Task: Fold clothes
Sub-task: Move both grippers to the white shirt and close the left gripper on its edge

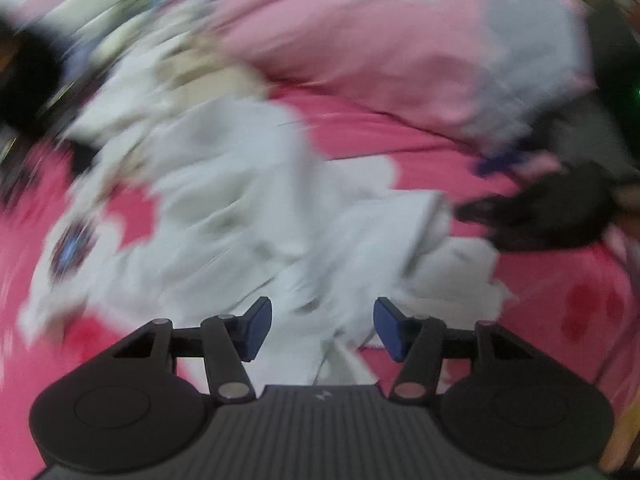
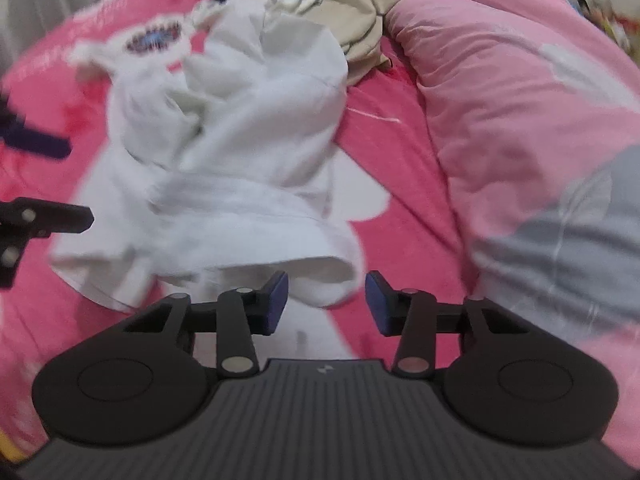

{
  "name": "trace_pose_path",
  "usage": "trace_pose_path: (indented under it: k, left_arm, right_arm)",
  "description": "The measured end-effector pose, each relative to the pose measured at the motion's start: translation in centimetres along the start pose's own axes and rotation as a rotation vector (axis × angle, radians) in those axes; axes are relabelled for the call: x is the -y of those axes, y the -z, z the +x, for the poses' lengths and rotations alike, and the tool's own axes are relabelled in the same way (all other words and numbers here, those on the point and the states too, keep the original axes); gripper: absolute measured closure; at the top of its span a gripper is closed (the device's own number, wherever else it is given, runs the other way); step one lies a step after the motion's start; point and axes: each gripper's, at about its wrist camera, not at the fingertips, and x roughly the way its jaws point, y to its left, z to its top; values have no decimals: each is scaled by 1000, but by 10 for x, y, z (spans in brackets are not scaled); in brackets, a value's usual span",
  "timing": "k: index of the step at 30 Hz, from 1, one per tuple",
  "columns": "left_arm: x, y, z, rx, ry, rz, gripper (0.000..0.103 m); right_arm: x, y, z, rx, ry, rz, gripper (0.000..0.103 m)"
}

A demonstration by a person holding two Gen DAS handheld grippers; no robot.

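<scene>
Two grippers over a bed: left gripper [image 1: 322,330] and right gripper [image 2: 326,304], each of matte black plastic with ribbed housing and flat blue pads [image 2: 277,300]. Both released, jaws apart, nothing pinched. Soft white garment [image 2: 248,152], crumpled and creased, spread from centre toward 12 o'clock on the hot-pink bed sheet [image 2: 400,184]; rounded hem opening just beyond the right gripper's pads, cloth edge between the left gripper's pads without contact. Dark oval print [image 2: 154,38] on white fringed fabric at 11 o'clock, unreadable. Beige cloth [image 2: 356,20] bunched at 12 o'clock. Puffy pale-pink quilt [image 2: 500,80] at 2 o'clock. Pale script on the sheet at 10 o'clock, illegible.
</scene>
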Motion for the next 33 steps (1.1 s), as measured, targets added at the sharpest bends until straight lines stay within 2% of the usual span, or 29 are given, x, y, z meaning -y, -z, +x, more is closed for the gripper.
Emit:
trace_pose_path:
  k: [2,4,6,8,9,11,12,13,15,18,20,22,25,28,33]
  left_arm:
    - [12,-7,19,-2,26,82,54]
    - [22,-14,37,-20,54,137,68]
    - [28,-19,53,-41,84,169,76]
    - [30,-23,64,-59,98,187,76]
    - [30,-25,69,-67,102,193,76]
    - [32,-28,76,-75,103,203,75]
    - [33,-30,78,-74,102,210,72]
    - [35,-32,81,-72,99,219,64]
    - [39,-37,90,-71,94,243,59]
    - [45,-43,101,-79,77,269,58]
    - [43,-46,106,-81,65,249,60]
    - [35,-50,111,-91,73,194,78]
    - [18,-54,110,-90,118,92,88]
    - [9,-56,108,-91,139,49,93]
    - [-3,-59,101,-111,204,-21,89]
  right_arm:
    - [8,2,16,-12,-3,-48,64]
    - [11,2,34,-17,-19,-94,66]
    - [12,1,47,-19,-38,-130,72]
    - [14,0,53,-22,-55,-141,90]
    - [17,-2,54,-21,-62,-133,93]
    - [25,-5,52,-1,-73,-89,95]
    - [29,-6,50,8,-80,-66,95]
    - [33,-8,48,17,-86,-46,96]
    - [39,-10,45,34,-103,-21,97]
    - [43,-12,46,55,-132,2,97]
    - [46,-13,46,67,-150,14,97]
    - [48,-14,46,79,-162,29,97]
    - [53,-13,46,91,-171,51,97]
    - [58,-10,46,96,-185,82,97]
    - [63,-3,44,98,-212,165,95]
